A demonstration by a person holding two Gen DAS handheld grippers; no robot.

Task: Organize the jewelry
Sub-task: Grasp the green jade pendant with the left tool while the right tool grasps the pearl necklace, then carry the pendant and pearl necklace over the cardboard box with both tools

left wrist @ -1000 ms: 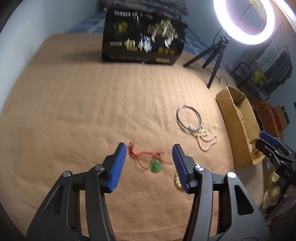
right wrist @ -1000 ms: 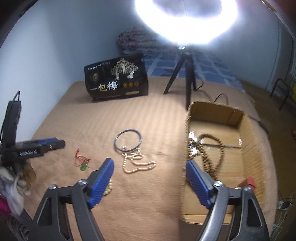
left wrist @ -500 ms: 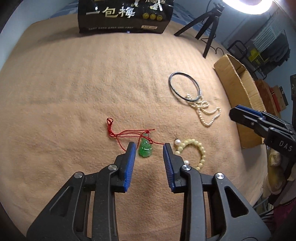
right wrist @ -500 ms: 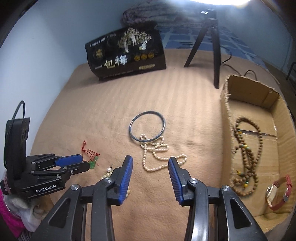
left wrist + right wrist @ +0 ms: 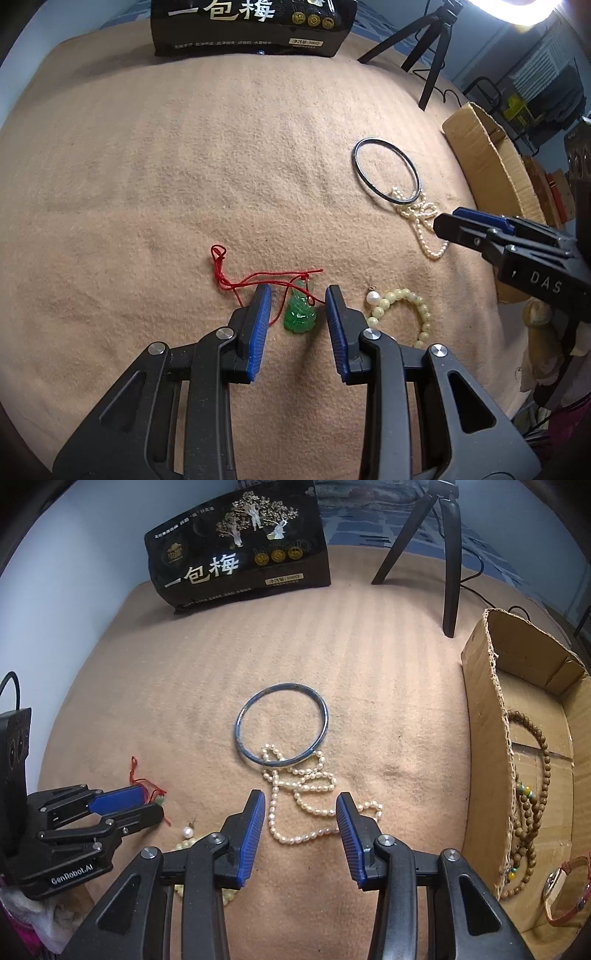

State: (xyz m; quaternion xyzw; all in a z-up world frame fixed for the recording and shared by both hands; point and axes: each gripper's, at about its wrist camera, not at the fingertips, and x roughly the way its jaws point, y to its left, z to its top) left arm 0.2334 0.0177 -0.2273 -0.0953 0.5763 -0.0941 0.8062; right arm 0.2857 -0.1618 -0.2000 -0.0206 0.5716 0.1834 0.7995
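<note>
A green pendant (image 5: 300, 314) on a red cord lies on the tan blanket. My left gripper (image 5: 298, 292) straddles it, and a gap shows on each side of the pendant, so the gripper is open. My right gripper (image 5: 301, 799) hangs open over a pearl necklace (image 5: 314, 777), whose strands lie between its fingertips untouched. A dark bangle (image 5: 284, 688) rests on the necklace's far end. A pale green bead bracelet (image 5: 400, 293) lies right of the pendant. The right gripper (image 5: 448, 219) shows in the left view, and the left gripper (image 5: 153, 801) in the right view.
A cardboard box (image 5: 484, 738) stands at the right and holds a wooden bead strand (image 5: 543, 746) and a red-strapped watch (image 5: 565, 886). A black snack bag (image 5: 240, 554) and a tripod (image 5: 450, 554) stand at the back. The blanket's front edge drops off near the grippers.
Both grippers have come down toward the blanket and their jaws have narrowed. The left now brackets the green pendant, and the right has moved from near the box to over the pearl necklace.
</note>
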